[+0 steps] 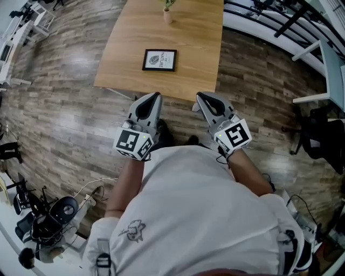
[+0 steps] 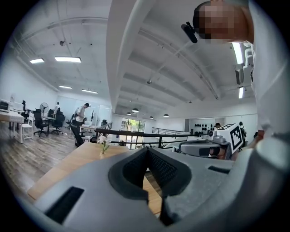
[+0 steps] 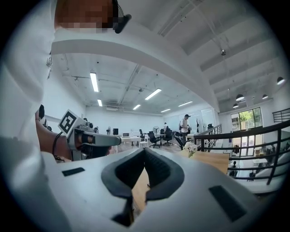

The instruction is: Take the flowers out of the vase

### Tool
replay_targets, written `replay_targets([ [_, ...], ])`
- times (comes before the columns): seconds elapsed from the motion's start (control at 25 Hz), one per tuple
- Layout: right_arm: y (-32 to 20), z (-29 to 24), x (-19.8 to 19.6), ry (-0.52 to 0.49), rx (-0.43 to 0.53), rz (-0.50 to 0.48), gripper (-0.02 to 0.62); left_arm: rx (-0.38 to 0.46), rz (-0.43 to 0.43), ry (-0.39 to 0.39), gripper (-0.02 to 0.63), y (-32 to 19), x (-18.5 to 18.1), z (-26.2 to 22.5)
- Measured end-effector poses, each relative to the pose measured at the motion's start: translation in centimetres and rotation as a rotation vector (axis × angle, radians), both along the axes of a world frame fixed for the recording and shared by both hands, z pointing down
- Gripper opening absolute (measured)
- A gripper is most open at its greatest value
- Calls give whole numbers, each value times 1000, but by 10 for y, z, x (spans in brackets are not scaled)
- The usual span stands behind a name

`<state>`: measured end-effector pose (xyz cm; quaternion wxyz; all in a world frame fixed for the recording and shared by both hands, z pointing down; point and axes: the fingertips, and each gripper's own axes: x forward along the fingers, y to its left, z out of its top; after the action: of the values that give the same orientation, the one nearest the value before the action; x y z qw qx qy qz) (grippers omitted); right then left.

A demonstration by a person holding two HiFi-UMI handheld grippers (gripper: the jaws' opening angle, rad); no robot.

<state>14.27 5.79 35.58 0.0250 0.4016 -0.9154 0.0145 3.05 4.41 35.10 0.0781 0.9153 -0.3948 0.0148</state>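
wooden table (image 1: 188,54) lies ahead of left gripper (image 1: 156,97) and right gripper (image 1: 200,97), both level (fingers (image 2: 133,170) clenched, empty).

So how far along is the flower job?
Done: nothing; the flowers sit in the vase at the far end of the table. In hand: nothing; left tool and right tool are shut, empty, near its front edge. Left: reach, grip, lift out.

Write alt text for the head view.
Seen from above, a person holds the left gripper and right gripper, both shut and empty, at the near edge of a wooden table. On it are a framed picture and, farther off, a vase with flowers.
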Motion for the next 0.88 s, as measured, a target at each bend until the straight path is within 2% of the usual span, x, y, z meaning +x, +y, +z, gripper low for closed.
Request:
replay_targets([
  [0.32,-56,-5,-37,30,6,21,5,20,41,23,5,-64,-32,-3],
  [0.52,-92,-7,-70,66,2,52,5,11,121,54,5,-99,-56,-11],
  [0.68,-114,-5,-101,88,-12,67,5,11,168,46,5,-120,-82,-11],
  [0.88,-133,2,-119,93,-37,100,5,-10,197,44,5,-140,-104,-1],
])
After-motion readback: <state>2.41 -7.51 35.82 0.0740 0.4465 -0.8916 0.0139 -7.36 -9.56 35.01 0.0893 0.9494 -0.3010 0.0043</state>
